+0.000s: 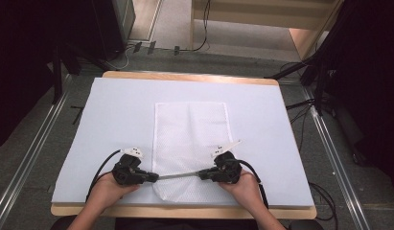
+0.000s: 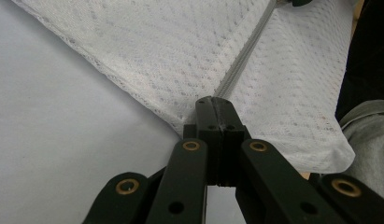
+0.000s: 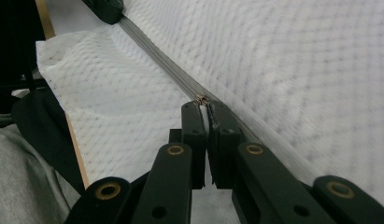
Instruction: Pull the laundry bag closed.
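A white mesh bag point(image 1: 191, 139) lies flat on the pale mat, with a grey zipper point(image 1: 179, 176) across its near end. My left gripper point(image 1: 155, 177) is shut on the zipper's left end at the bag's edge; in the left gripper view its jaws point(image 2: 216, 103) pinch the zipper tape point(image 2: 243, 58). My right gripper point(image 1: 201, 174) is shut near the zipper's right end. In the right gripper view its tips point(image 3: 203, 106) clamp the small metal zipper pull point(image 3: 201, 98), and the zipper point(image 3: 157, 60) runs off toward the other gripper point(image 3: 105, 9).
The pale mat point(image 1: 113, 110) covers a wooden table point(image 1: 185, 212). Floor rails point(image 1: 31, 143) run along both sides. Cables and dark stands point(image 1: 324, 72) sit beyond the table's far corners. A grey sleeve point(image 2: 367, 135) lies close to the bag's near edge.
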`<state>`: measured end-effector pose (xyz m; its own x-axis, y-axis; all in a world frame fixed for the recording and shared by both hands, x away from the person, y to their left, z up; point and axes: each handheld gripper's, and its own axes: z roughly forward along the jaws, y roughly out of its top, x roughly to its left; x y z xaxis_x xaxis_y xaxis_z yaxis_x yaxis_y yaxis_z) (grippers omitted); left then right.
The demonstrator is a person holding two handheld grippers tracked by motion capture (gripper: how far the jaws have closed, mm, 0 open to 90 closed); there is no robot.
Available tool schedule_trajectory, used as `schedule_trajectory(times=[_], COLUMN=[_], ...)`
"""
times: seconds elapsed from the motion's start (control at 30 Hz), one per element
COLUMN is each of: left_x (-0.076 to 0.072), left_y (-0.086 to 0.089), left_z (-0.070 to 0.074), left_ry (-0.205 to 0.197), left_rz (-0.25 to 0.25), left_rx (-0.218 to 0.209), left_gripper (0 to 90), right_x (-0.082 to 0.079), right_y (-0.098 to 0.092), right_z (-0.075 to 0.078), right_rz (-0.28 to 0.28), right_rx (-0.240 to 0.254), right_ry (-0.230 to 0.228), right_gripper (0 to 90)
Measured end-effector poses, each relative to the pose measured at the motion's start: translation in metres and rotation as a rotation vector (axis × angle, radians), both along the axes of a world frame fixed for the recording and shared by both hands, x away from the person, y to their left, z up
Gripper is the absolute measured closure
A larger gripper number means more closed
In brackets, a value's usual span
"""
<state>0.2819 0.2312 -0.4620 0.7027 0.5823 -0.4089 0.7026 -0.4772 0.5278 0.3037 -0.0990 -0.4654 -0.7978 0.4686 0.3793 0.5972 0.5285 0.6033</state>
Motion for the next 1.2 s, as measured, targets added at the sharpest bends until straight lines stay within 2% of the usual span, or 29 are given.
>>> schedule_trajectory(times=[0.2,0.97,1.2], left_x=[0.0,0.0,0.0], left_y=[0.0,0.001,0.001], left_z=[0.0,-0.001,0.0], left_ry=[0.005,0.009,0.013], left_rz=[0.006,0.007,0.008], left_rx=[-0.003,-0.006,-0.004], left_gripper=[90.0,90.0,90.0], right_x=[0.002,0.003,0.003], right_y=[-0.019,-0.073,-0.09], right_z=[0.004,0.007,0.007], right_rz=[-0.034,-0.115,-0.119], right_rx=[0.007,-0.023,-0.004], right_ry=[0.008,0.002,0.007], right_gripper=[88.5,88.5,88.5])
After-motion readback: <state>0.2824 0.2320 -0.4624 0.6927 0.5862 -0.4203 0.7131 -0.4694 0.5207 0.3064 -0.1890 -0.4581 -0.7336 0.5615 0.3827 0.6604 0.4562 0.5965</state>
